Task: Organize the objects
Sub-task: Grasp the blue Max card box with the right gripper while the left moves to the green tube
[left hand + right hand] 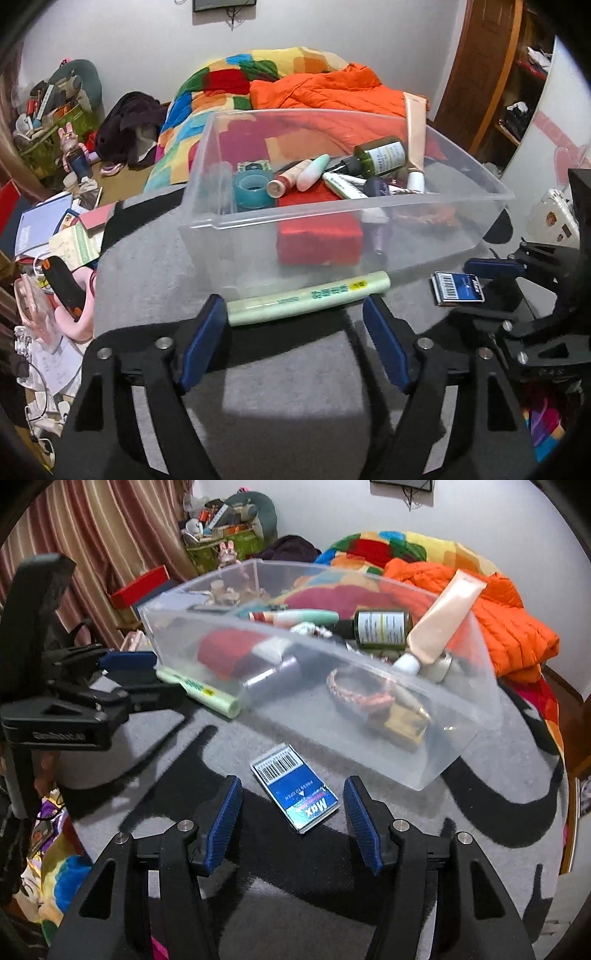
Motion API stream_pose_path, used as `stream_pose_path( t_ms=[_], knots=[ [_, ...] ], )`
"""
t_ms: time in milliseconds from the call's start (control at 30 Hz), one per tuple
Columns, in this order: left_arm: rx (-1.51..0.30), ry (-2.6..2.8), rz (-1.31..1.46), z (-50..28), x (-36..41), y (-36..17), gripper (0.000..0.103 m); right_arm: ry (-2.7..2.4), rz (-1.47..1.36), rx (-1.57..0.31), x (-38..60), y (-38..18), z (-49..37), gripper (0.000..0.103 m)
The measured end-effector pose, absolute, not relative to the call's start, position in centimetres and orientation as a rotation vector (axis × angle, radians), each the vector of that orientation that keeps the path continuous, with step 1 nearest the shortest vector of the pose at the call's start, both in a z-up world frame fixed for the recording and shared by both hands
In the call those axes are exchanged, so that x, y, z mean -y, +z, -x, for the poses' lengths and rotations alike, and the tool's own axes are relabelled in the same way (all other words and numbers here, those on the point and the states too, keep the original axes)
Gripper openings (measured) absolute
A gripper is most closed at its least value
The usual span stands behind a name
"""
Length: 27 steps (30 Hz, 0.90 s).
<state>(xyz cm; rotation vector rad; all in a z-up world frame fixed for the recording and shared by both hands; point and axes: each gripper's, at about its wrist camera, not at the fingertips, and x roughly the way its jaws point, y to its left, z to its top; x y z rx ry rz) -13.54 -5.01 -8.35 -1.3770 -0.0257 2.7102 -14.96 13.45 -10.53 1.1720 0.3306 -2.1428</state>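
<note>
A clear plastic bin (207, 229) (461, 746) stands on a grey mat and holds a red box (317, 240), a teal tape roll (253, 190), a dark green bottle (382, 155) and several cosmetics. A pale green tube (306, 297) (199, 692) lies against its near wall. My left gripper (293, 308) (159, 681) is open, with the tube lengthwise between its fingertips and its pads not pressing on it. A small blue box (295, 790) (458, 291) with a barcode lies flat on the mat. My right gripper (292, 794) is open and straddles it without touching.
Behind the bin, an orange jacket (332, 92) lies on a colourful blanket (221, 81). Papers and clutter (48, 229) spread at the left. A striped curtain (92, 535) hangs at the left of the right wrist view. A wooden door (480, 66) stands at the right.
</note>
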Motion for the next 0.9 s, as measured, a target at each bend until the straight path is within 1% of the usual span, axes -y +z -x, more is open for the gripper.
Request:
stream_pose_path(
  t_ms=[33, 67, 100, 133, 167, 233, 400, 433, 467, 500, 567, 600, 667, 733, 767, 833, 900],
  knots=[
    [0.027, 2.707, 1.364, 13.3, 4.8, -8.3, 0.07, -2.146, -1.165, -0.335, -13.5, -10.5, 14.8, 0.042],
    [0.035, 2.698, 1.355, 13.0, 4.7, -8.2, 0.061, -2.144, -1.16, -0.332, -13.6, -10.4, 14.7, 0.038],
    [0.053, 2.672, 1.35, 12.7, 4.5, -8.1, 0.058, -2.141, -1.159, -0.323, -13.8, -10.4, 14.6, 0.032],
    [0.072, 2.648, 1.349, 12.4, 4.3, -8.1, 0.051, -2.137, -1.158, -0.314, -13.9, -10.4, 14.4, 0.028],
    [0.09, 2.62, 1.345, 11.8, 4.0, -8.0, 0.047, -2.134, -1.155, -0.306, -14.1, -10.4, 14.2, 0.027],
    [0.046, 2.611, 1.332, 10.5, 2.9, -7.7, 0.044, -2.128, -1.147, -0.296, -14.4, -10.3, 13.8, 0.026],
    [-0.115, 2.596, 1.251, 7.5, 0.4, -6.6, 0.045, -2.112, -1.134, -0.307, -15.2, -10.0, 12.4, 0.026],
    [-0.122, 2.612, 1.25, 7.6, 0.5, -6.5, 0.049, -2.112, -1.137, -0.305, -15.3, -9.9, 12.4, 0.026],
    [-0.112, 2.636, 1.256, 8.0, 1.0, -6.5, 0.055, -2.112, -1.141, -0.297, -15.4, -9.7, 12.4, 0.026],
    [-0.092, 2.661, 1.27, 8.6, 1.6, -6.5, 0.058, -2.109, -1.145, -0.29, -15.4, -9.6, 12.6, 0.026],
    [-0.044, 2.71, 1.297, 9.8, 3.1, -6.7, 0.068, -2.111, -1.154, -0.278, -15.6, -9.4, 13.0, 0.026],
    [-0.01, 2.734, 1.317, 10.6, 4.0, -6.9, 0.069, -2.114, -1.157, -0.276, -15.5, -9.4, 13.2, 0.027],
    [0.07, 2.747, 1.358, 11.9, 5.6, -7.3, 0.07, -2.129, -1.17, -0.266, -15.3, -9.4, 13.5, 0.031],
    [0.146, 2.729, 1.372, 12.9, 6.6, -7.8, 0.07, -2.134, -1.175, -0.252, -15.3, -9.6, 13.8, 0.037],
    [0.165, 2.72, 1.391, 13.4, 6.8, -8.1, 0.07, -2.133, -1.181, -0.243, -15.4, -9.7, 13.9, 0.038],
    [0.17, 2.704, 1.397, 13.8, 6.6, -8.5, 0.07, -2.127, -1.192, -0.229, -15.5, -9.9, 14.1, 0.039],
    [0.139, 2.693, 1.369, 13.4, 5.9, -8.3, 0.065, -2.123, -1.195, -0.216, -15.6, -10.0, 14.1, 0.039]
  ],
)
